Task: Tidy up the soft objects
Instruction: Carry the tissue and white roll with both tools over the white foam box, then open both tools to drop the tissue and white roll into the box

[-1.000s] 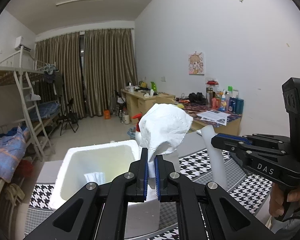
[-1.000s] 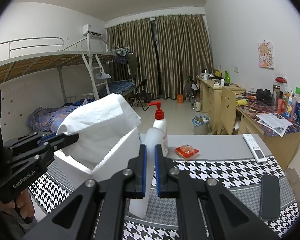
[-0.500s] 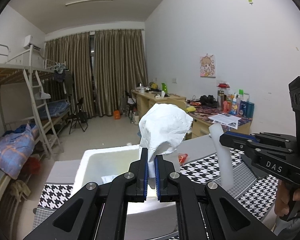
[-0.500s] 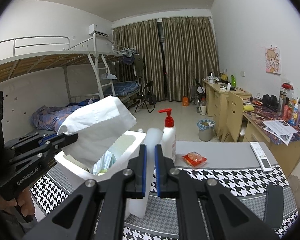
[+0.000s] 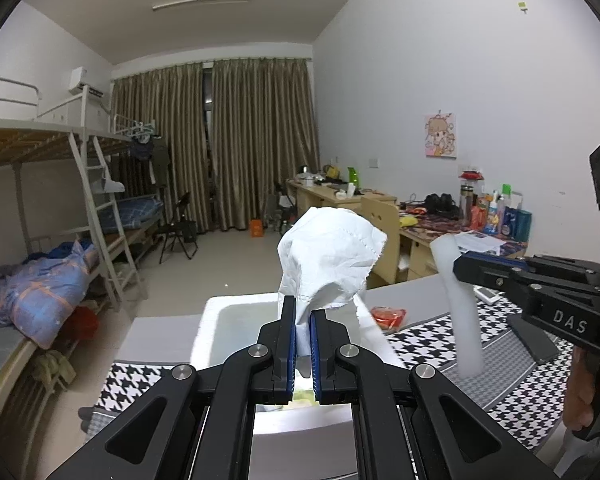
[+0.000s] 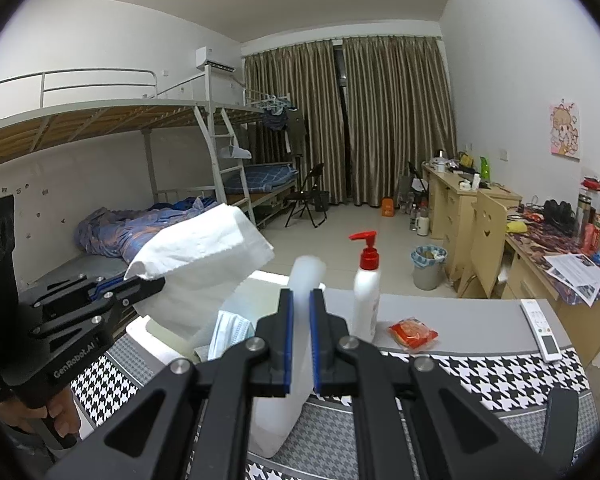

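The left gripper (image 5: 303, 344) has its jaws pressed narrowly on a crumpled white tissue (image 5: 328, 260), which billows up above the fingertips at 12 o'clock and hangs over the white foam box (image 5: 216, 320). In the right wrist view this same tissue (image 6: 204, 256) juts from the left gripper (image 6: 148, 284) at 10 o'clock, above the box's open top. The right gripper (image 6: 300, 340) is clamped on a translucent white soft strip (image 6: 306, 276) that stands upright between its blue-edged pads; from the left wrist view the strip (image 5: 460, 308) hangs down from the right gripper (image 5: 460, 268) at 3 o'clock, clear of the table. Inside the box a pale blue face mask (image 6: 230, 330) lies against the near wall. A white pump bottle (image 6: 366, 292) with a red top stands upright on the grey table (image 6: 480, 324) at 1 o'clock of the right gripper, with a red snack packet (image 6: 412, 334) just beside it and a white remote (image 6: 540, 328) farther out at 3 o'clock. A houndstooth cloth (image 6: 500, 372) covers the near part of the table under the box.
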`<action>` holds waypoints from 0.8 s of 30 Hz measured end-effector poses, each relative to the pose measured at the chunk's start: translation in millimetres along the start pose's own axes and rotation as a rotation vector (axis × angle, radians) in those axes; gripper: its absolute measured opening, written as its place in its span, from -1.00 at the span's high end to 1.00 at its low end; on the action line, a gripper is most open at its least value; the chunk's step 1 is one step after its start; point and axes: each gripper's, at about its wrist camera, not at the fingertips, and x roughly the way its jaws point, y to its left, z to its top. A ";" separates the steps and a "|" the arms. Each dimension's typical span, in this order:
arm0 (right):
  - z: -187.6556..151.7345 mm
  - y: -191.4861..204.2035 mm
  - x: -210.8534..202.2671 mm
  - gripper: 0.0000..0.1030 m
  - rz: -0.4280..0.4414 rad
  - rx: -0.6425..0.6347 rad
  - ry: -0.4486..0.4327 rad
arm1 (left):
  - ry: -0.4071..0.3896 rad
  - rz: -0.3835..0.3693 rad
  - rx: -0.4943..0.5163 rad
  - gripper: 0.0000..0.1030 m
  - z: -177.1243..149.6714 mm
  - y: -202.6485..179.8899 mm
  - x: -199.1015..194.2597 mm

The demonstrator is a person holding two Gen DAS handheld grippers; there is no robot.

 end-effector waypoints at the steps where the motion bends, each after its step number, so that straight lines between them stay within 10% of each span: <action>1: 0.6 1.1 0.7 0.80 0.003 -0.002 0.000 | 0.003 0.006 -0.005 0.88 -0.4 2.1 0.8; 24: 9.8 21.5 21.2 0.80 0.063 -0.025 0.022 | 0.040 0.047 -0.015 0.88 -6.7 15.9 11.9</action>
